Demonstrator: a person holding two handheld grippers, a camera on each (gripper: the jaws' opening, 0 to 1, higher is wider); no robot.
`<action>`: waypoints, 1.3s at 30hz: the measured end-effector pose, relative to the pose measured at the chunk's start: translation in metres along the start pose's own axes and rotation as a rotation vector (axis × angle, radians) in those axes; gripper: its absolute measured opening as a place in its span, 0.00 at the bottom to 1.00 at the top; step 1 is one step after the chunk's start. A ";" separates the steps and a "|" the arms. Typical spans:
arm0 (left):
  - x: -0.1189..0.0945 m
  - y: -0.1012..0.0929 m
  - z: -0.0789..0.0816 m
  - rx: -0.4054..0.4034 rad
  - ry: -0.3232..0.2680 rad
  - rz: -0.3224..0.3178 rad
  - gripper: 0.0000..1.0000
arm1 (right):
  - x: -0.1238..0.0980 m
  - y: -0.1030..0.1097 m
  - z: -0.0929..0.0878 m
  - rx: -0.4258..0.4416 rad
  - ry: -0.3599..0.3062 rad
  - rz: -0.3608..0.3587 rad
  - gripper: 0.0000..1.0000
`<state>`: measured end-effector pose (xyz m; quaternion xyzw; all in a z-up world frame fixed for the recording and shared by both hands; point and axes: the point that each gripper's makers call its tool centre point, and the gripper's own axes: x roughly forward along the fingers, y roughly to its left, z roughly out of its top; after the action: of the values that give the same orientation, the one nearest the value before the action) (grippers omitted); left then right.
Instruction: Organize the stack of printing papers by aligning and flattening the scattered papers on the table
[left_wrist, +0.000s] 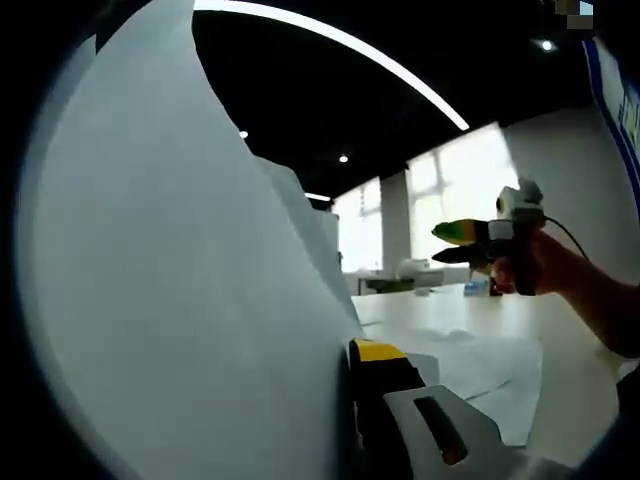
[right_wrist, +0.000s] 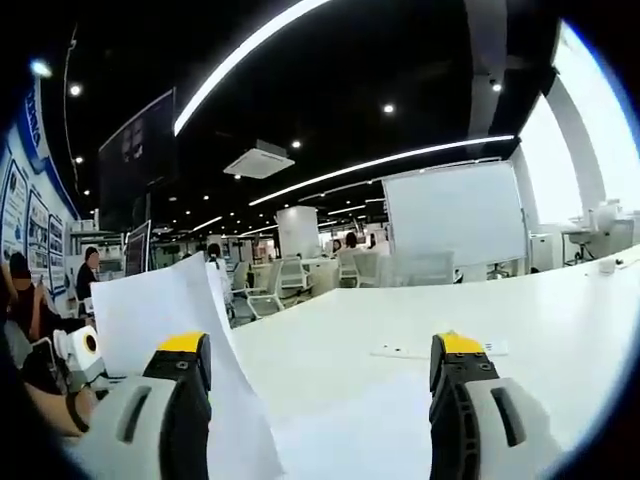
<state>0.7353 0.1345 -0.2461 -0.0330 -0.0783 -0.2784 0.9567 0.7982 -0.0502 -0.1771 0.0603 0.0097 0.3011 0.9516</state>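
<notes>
Two views show paper lifted off a white table (right_wrist: 420, 330). In the left gripper view a large white sheet (left_wrist: 190, 280) stands nearly upright, its long axis running up from the table edge toward the ceiling, top edge leaning left; it covers the left gripper's (left_wrist: 350, 400) left jaw, and only the yellow-tipped right jaw shows pressed against its face, so the gripper looks clamped on the sheet. Right of that, more loose papers (left_wrist: 480, 375) lie flat on the table, crumpled and askew. Further right, above the table, a hand (left_wrist: 545, 265) holds the right gripper (left_wrist: 450, 243), pointing left, its two jaws apart with nothing between them. In the right gripper view the raised sheet (right_wrist: 170, 310) stands at the left of the table, just behind the left jaw, curving down to the tabletop. The right gripper (right_wrist: 320, 365) has both yellow-tipped jaws spread wide over bare table. A small flat slip (right_wrist: 400, 351) lies between them, farther off.
</notes>
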 end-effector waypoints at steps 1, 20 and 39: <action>0.000 0.000 0.000 0.000 0.000 0.000 0.10 | 0.000 0.000 0.000 0.000 0.000 -0.001 0.86; 0.000 0.000 0.000 0.000 0.000 -0.002 0.10 | -0.005 -0.005 0.003 -0.002 -0.006 -0.011 0.85; 0.000 -0.002 0.000 -0.003 -0.002 -0.006 0.10 | -0.007 -0.012 -0.007 -0.003 0.017 -0.030 0.85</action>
<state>0.7344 0.1329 -0.2456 -0.0345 -0.0789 -0.2812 0.9558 0.7989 -0.0630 -0.1855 0.0564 0.0183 0.2871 0.9561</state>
